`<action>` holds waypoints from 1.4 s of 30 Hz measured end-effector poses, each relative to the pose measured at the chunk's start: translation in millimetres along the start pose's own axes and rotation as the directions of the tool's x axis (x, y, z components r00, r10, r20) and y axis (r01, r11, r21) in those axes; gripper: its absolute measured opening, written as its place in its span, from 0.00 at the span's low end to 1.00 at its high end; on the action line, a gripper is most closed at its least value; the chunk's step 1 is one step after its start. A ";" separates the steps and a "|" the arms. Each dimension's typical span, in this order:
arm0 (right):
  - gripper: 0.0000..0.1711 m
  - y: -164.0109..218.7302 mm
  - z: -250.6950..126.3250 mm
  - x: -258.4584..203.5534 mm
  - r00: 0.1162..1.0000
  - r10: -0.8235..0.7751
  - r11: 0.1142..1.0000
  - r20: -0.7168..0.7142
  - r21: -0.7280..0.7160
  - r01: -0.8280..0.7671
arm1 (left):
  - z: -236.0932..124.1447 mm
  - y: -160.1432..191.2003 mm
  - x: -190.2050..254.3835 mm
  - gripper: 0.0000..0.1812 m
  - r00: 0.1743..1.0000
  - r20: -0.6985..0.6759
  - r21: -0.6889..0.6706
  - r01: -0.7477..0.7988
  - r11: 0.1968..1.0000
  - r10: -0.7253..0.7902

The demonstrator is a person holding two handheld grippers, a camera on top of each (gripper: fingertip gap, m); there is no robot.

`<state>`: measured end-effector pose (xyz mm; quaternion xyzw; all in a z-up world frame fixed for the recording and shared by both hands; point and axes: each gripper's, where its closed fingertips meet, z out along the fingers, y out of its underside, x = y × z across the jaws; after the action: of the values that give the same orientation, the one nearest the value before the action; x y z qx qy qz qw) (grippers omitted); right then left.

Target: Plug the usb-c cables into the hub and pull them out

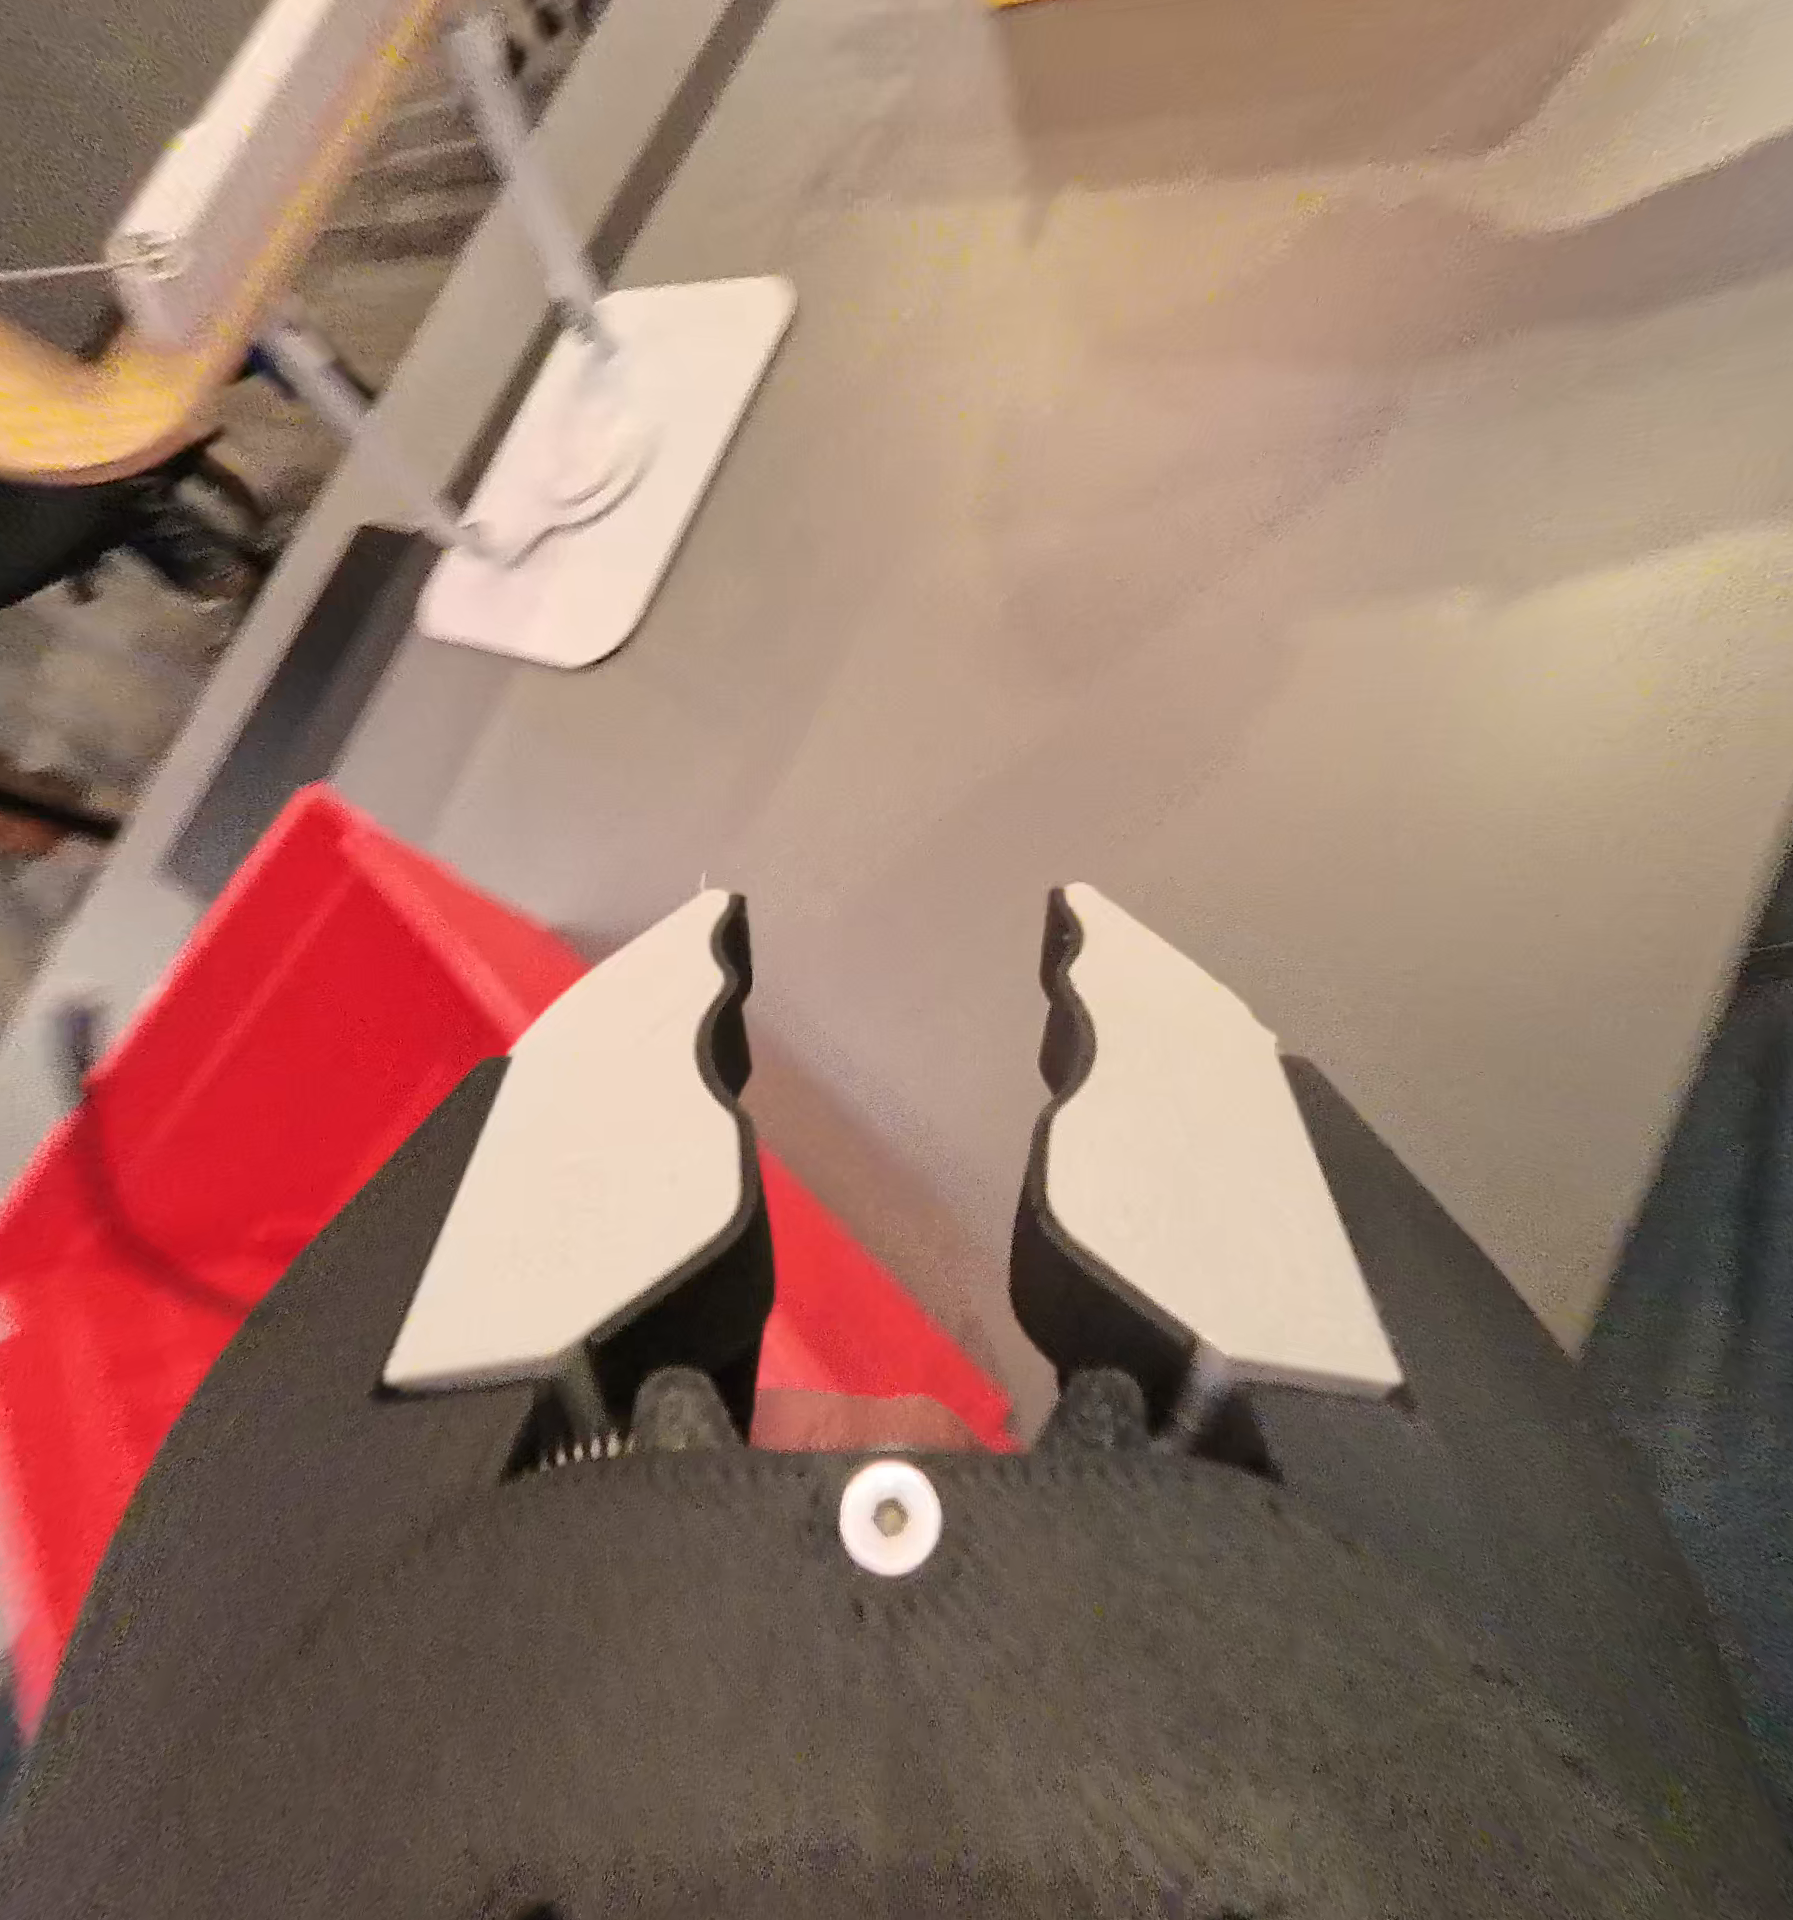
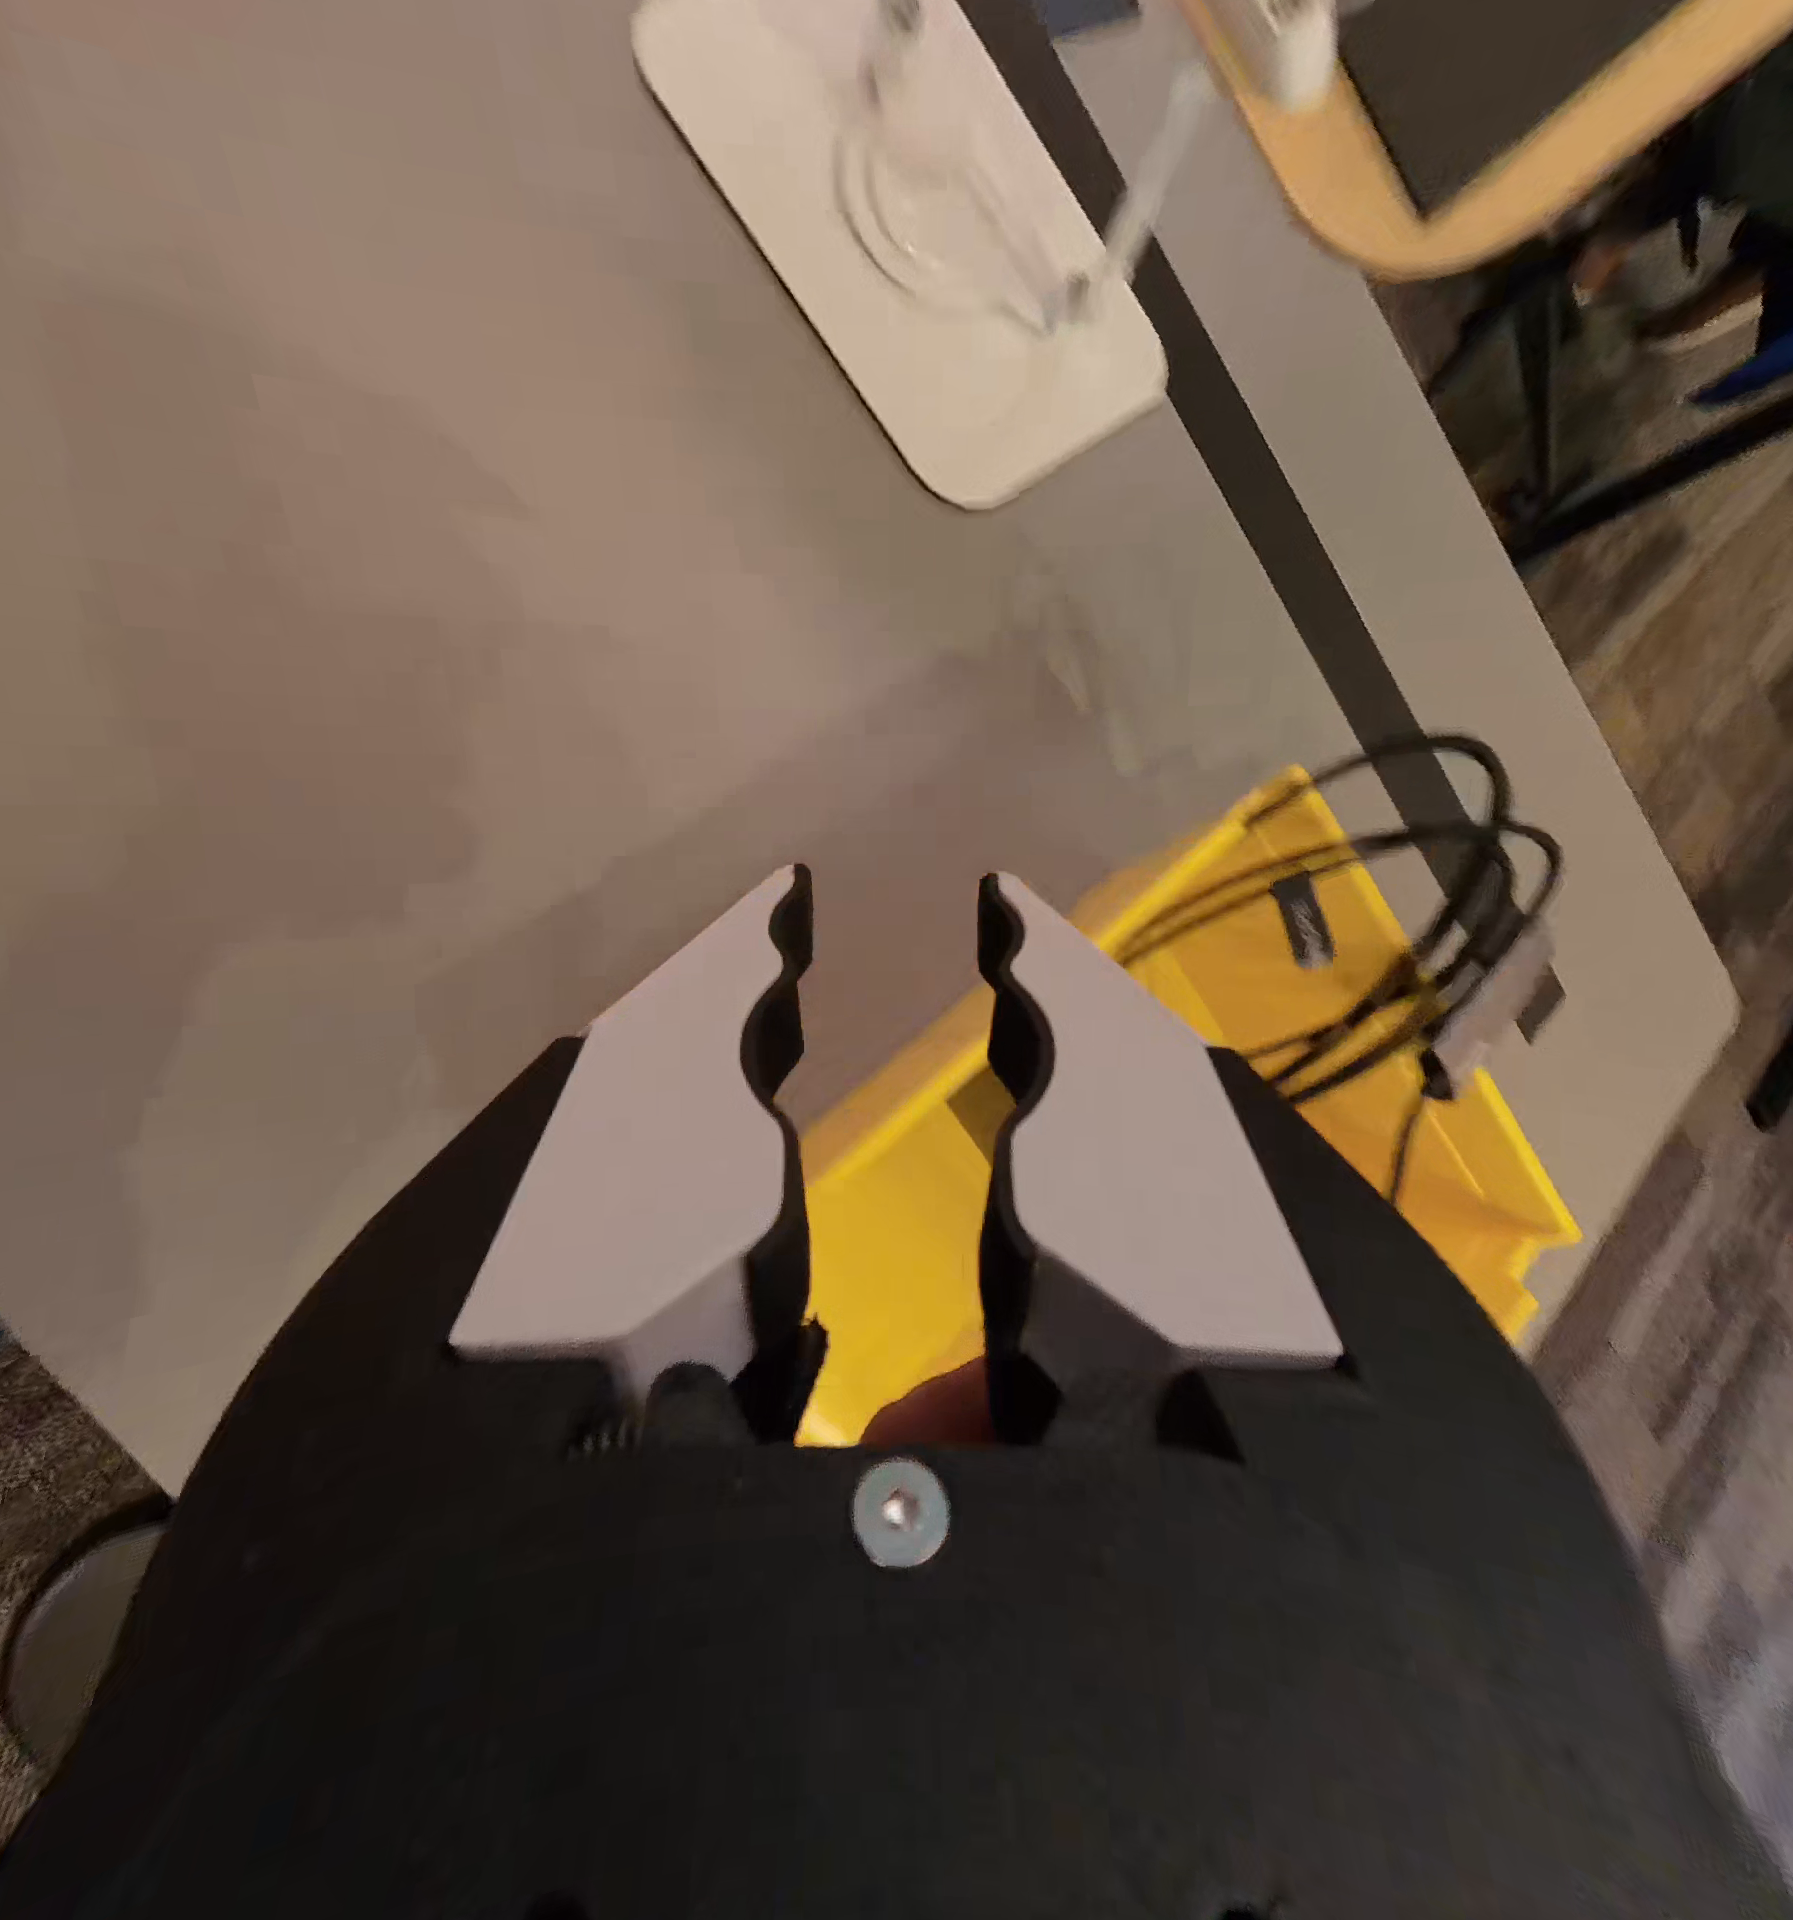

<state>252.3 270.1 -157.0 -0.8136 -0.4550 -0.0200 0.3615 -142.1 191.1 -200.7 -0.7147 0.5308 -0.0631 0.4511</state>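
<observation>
Grey, matte and mostly bare, the surface (image 2: pixel 372 540) ran wide to its far edge, carpet beyond. A yellow bin (image 2: pixel 1318 1122) at the right edge held black usb-c cables (image 2: pixel 1411 862) and a grey hub (image 2: pixel 1494 997); a red bin (image 1: pixel 279 1060) sat left. No writing was legible. The left tongs (image 1: pixel 897 909) and right tongs (image 2: pixel 894 883) gaped, holding nothing.

Left gripper (image 1: pixel 897 904) held above a grey table (image 1: pixel 1131 540), jaws parted with nothing between them. Red bin (image 1: pixel 279 1091) low on the left, partly hidden behind the left finger. White flat stand base (image 1: pixel 653 436) farther off near the table's edge, thin post rising from it. Whole view motion-blurred.
</observation>
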 end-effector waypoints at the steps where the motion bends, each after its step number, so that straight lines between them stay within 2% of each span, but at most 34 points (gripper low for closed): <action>1: 0.17 -7.2 -0.7 -14.5 1.000 -0.006 0.999 0.019 0.036 0.006 | -5.7 6.4 -17.9 0.29 0.999 0.048 -0.035 -0.017 0.999 0.019; 3: 0.16 -19.6 0.0 -42.4 0.998 -0.021 0.996 0.057 0.093 0.015 | -17.1 17.8 -58.8 0.26 0.985 0.159 -0.098 -0.049 0.994 0.064; 8: 0.16 -36.3 10.3 -89.9 0.994 -0.050 0.986 0.093 0.163 0.035 | -20.7 41.0 -155.4 0.24 0.944 0.304 -0.211 -0.063 0.975 0.127; 13: 0.15 -50.1 21.6 -129.7 0.986 -0.085 0.974 0.146 0.221 0.052 | 24.6 76.5 -225.3 0.23 0.924 0.287 -0.360 -0.140 0.923 0.252; 17: 0.15 -51.2 29.9 -150.1 0.979 -0.136 0.970 0.153 0.220 0.100 | 65.7 106.5 -259.0 0.23 0.927 0.276 -0.434 -0.116 0.893 0.255; 21: 0.15 -49.9 32.5 -156.8 0.977 -0.123 0.970 0.176 0.230 0.081 | 82.0 117.9 -264.6 0.11 0.936 0.242 -0.454 -0.125 0.882 0.257; 28: 0.14 -50.3 34.5 -154.0 0.975 -0.091 0.964 0.204 0.262 0.035 | 65.4 101.1 -260.1 0.03 0.949 0.276 -0.358 -0.045 0.933 0.152; 30: 0.13 -51.8 36.3 -153.7 0.975 -0.089 0.963 0.202 0.268 0.032 | 55.9 90.8 -258.3 0.03 0.958 0.273 -0.303 0.000 0.953 0.087; 35: 0.13 -58.7 34.9 -159.0 0.972 -0.098 0.955 0.211 0.294 0.032 | 27.4 65.6 -261.2 0.03 0.940 0.335 -0.211 0.014 0.977 0.059; 39: 0.13 -67.0 29.9 -162.9 0.968 -0.101 0.945 0.231 0.327 0.020 | -5.1 24.2 -260.9 0.03 0.923 0.382 -0.099 0.005 0.995 0.033; 42: 0.16 -78.1 25.1 -166.4 0.964 -0.103 0.931 0.246 0.365 0.006 | -32.1 -20.4 -259.2 0.03 0.902 0.430 -0.021 -0.046 0.999 0.050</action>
<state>88.5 189.9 -191.1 -0.7158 -0.5169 0.1609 0.4410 -257.2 384.5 -66.6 -0.7001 0.4360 0.1098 0.5546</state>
